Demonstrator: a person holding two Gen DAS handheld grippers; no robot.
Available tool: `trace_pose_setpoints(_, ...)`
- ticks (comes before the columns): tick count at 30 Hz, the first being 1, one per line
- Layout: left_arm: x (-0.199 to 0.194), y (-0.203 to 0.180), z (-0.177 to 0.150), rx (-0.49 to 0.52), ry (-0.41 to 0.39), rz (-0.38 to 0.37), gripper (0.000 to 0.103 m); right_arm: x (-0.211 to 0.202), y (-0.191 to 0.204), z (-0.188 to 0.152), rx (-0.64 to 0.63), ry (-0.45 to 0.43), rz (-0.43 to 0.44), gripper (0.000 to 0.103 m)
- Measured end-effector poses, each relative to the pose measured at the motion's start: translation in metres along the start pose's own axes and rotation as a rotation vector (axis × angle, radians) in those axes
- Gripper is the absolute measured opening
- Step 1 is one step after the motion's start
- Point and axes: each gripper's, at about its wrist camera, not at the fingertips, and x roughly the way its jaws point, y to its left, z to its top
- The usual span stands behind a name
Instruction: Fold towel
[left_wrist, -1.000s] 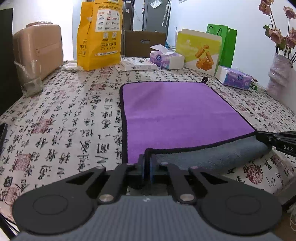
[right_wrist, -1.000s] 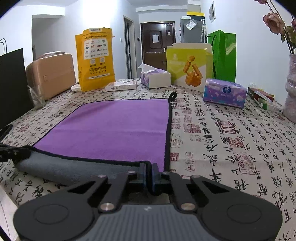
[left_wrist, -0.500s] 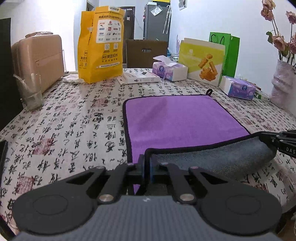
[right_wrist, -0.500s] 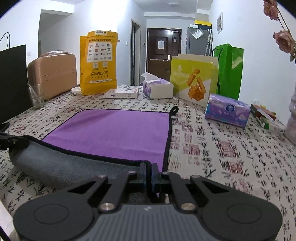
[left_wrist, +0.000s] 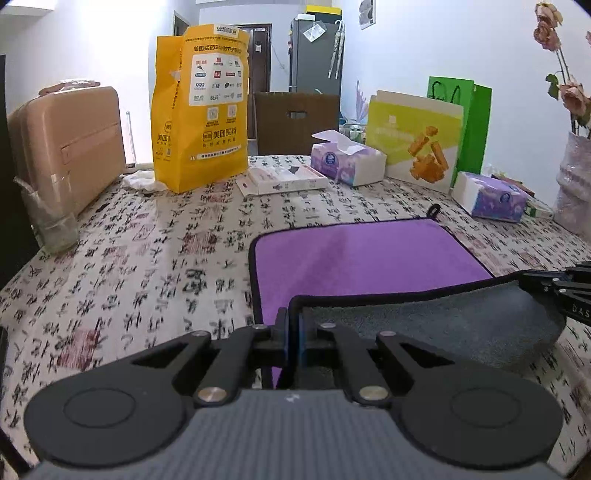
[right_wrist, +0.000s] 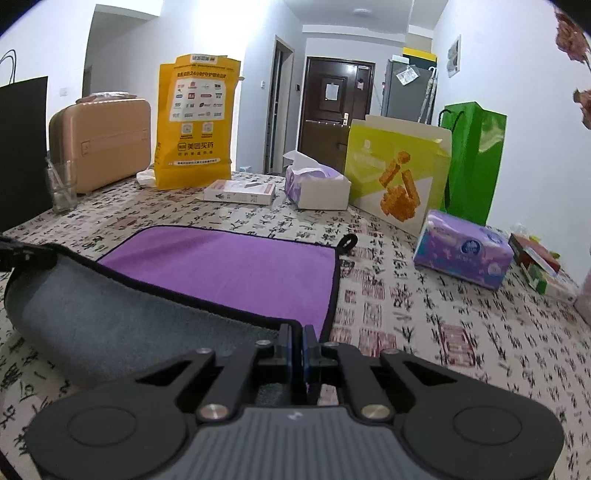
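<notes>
Left gripper (left_wrist: 293, 325): fingers were pressed together on the near left corner of the towel (left_wrist: 362, 254), pinching its black-trimmed edge and holding it off the table (left_wrist: 147, 258)
Right gripper (right_wrist: 297, 341): fingers were likewise clamped on the near right corner – the same gripper showed at the right edge of the left view, gripping the hem
Towel, near half: the raised edge hung between the two grippers with its grey underside (right_wrist: 110, 317) facing the cameras, sagging a little in the middle
Towel, far half: the purple face lay flat on the patterned table, its hanging loop (right_wrist: 349, 242) at the far right corner
Progress: judged early in the first fold – both near corners were gripped and lifted, but the near edge had not yet reached the far edge, so the carry-over, the lay-down and any further fold were left
Beyond the towel: a flat white box (right_wrist: 240, 192), tissue packs (right_wrist: 461, 254), a yellow bag (left_wrist: 201, 107) and a tan case (left_wrist: 70, 144) stood well apart from it, at the back of the table
</notes>
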Motion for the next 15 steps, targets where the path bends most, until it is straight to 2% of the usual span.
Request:
trace_pose_setpoints(7, 0.025, 0.002, 0.024, 0.037, -0.017, 0.006, 0.006, 0.023, -0.007, 0.015, -0.001, 0.011, 0.007, 0.004)
trace_pose_setpoints(15, 0.060, 0.010, 0.048, 0.052, 0.010, 0.001, 0.006, 0.053, -0.019, 0.037, 0.007, 0.028, 0.026, 0.004)
